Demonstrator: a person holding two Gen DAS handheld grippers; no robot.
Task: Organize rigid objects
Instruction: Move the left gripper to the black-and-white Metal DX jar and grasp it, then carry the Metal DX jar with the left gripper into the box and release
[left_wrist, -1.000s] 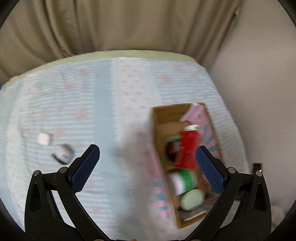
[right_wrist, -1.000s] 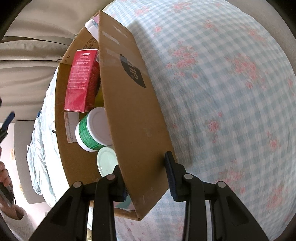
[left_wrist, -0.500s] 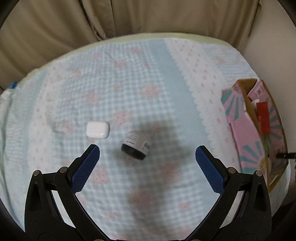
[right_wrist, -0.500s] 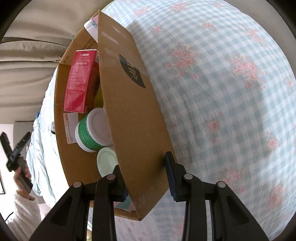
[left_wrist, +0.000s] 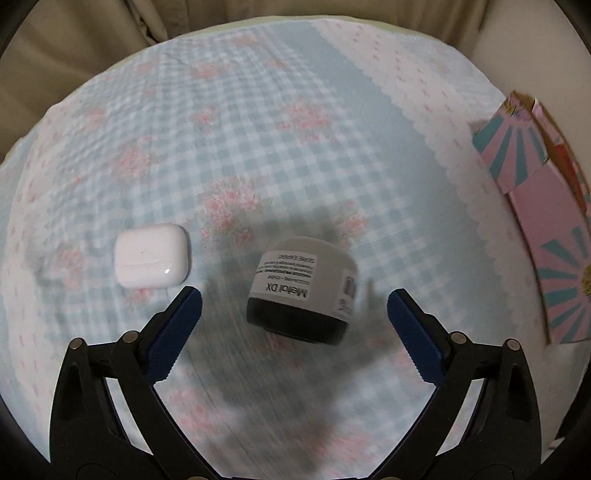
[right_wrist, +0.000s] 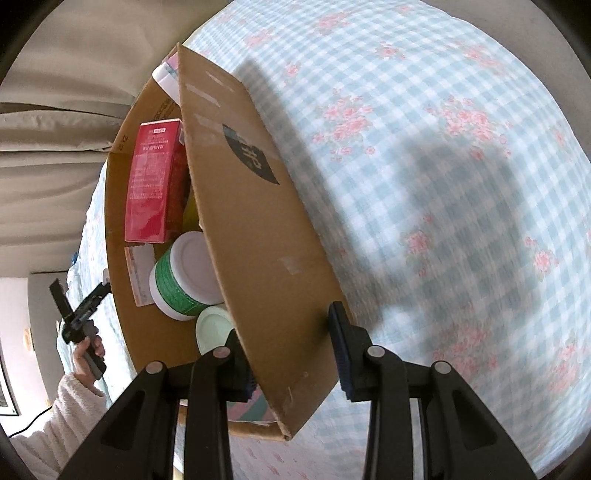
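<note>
On the checked cloth (left_wrist: 280, 122) a white case (left_wrist: 151, 255) is seen at the left, with a jar (left_wrist: 303, 290) on its side just beside it. The left claw (left_wrist: 293, 319), whose jaws have just been closing a little, is held wide apart around the jar without touching. The box (right_wrist: 258, 236) flap is clamped by the right claw (right_wrist: 288, 350) at the cloth's edge.

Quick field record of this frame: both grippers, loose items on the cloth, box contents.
left gripper: open, jaws just closing a little, straddling the jar, not touching it
right gripper: shut on the box flap
loose on cloth: jar on its side; white case beside it, apart
in box: red carton, green tub, pale lid
</note>
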